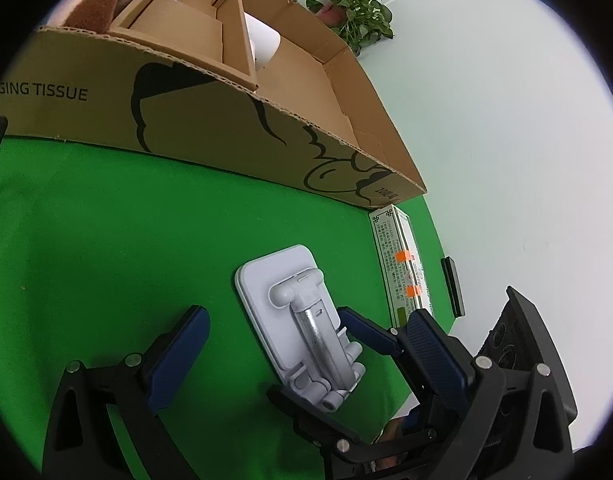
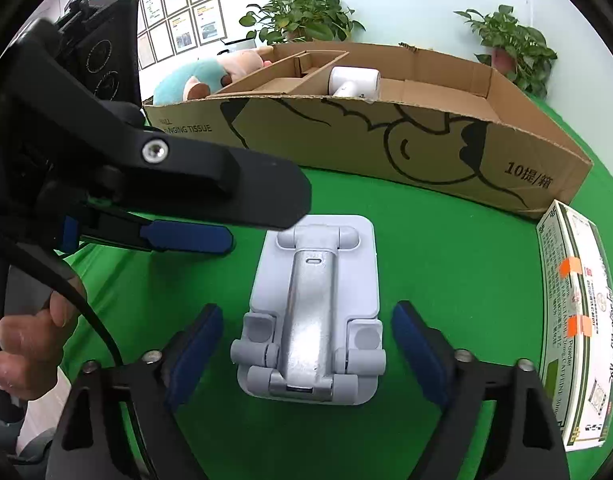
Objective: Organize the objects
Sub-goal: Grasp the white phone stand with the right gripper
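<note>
A folded grey phone stand [image 1: 302, 320] [image 2: 312, 312] lies flat on the green cloth. My right gripper [image 2: 306, 344] is open, its two blue pads on either side of the stand's near end, not touching it. My left gripper [image 1: 306, 340] is open too and hovers over the same stand, with the right gripper's fingers [image 1: 370, 332] showing under it. In the right wrist view the left gripper's black arm and blue finger [image 2: 186, 236] reach in from the left above the stand. A long cardboard box [image 1: 226, 120] [image 2: 386, 148] stands behind.
The box holds a cardboard insert [image 2: 290, 76], a white cylinder device [image 2: 352, 80] and a plush toy [image 2: 202, 76]. A white and green carton [image 2: 574, 328] [image 1: 402, 268] lies right of the stand. Potted plants [image 2: 302, 16] stand behind. A small black object [image 1: 452, 286] lies off the cloth.
</note>
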